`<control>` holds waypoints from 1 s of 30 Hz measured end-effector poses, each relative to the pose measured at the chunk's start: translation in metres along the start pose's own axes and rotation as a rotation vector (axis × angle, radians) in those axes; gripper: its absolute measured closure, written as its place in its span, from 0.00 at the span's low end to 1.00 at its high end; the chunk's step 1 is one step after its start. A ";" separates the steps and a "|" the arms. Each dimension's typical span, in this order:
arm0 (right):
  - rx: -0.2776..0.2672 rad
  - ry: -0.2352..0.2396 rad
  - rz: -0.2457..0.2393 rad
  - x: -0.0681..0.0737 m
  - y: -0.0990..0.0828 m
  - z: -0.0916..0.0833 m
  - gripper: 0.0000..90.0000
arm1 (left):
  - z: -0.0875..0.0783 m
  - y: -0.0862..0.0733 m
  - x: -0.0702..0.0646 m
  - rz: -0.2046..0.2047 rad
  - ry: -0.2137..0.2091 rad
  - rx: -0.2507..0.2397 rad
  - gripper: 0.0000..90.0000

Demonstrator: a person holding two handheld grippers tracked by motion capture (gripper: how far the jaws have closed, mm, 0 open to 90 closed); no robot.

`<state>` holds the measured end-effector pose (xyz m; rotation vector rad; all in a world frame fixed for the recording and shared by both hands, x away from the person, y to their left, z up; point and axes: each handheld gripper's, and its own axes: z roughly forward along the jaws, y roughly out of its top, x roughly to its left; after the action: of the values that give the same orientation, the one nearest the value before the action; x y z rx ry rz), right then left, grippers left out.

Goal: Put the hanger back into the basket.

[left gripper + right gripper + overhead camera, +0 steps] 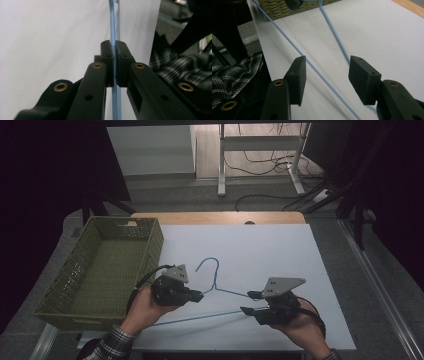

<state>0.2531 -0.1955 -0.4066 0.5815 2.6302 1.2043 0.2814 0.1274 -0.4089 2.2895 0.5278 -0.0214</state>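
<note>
The left hand-held gripper (198, 296) has its jaws pressed together, while the right hand-held gripper (250, 302) gapes wide.

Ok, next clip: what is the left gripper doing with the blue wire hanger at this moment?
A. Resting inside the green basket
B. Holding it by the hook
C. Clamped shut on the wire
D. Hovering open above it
C: in the left gripper view the left gripper has its jaws closed on the blue wire hanger, with the wire pinched between the pads; the right gripper is open.

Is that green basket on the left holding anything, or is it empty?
Empty. From the high view, the green basket shows only its bare woven floor and walls, with nothing lying inside.
</note>
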 end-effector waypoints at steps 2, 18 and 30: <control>-0.018 -0.003 0.022 -0.001 -0.004 -0.007 0.53 | -0.006 0.004 0.003 -0.014 -0.004 -0.027 0.97; -0.070 -0.020 0.096 -0.004 -0.017 -0.018 0.40 | -0.069 0.010 0.028 -0.098 0.151 -0.139 0.97; -0.062 -0.054 0.207 -0.006 -0.032 -0.009 0.06 | -0.124 -0.023 0.049 -0.159 0.294 -0.205 0.97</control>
<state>0.2472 -0.2230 -0.4246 0.8796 2.5273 1.3010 0.2995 0.2458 -0.3461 2.0559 0.8241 0.2826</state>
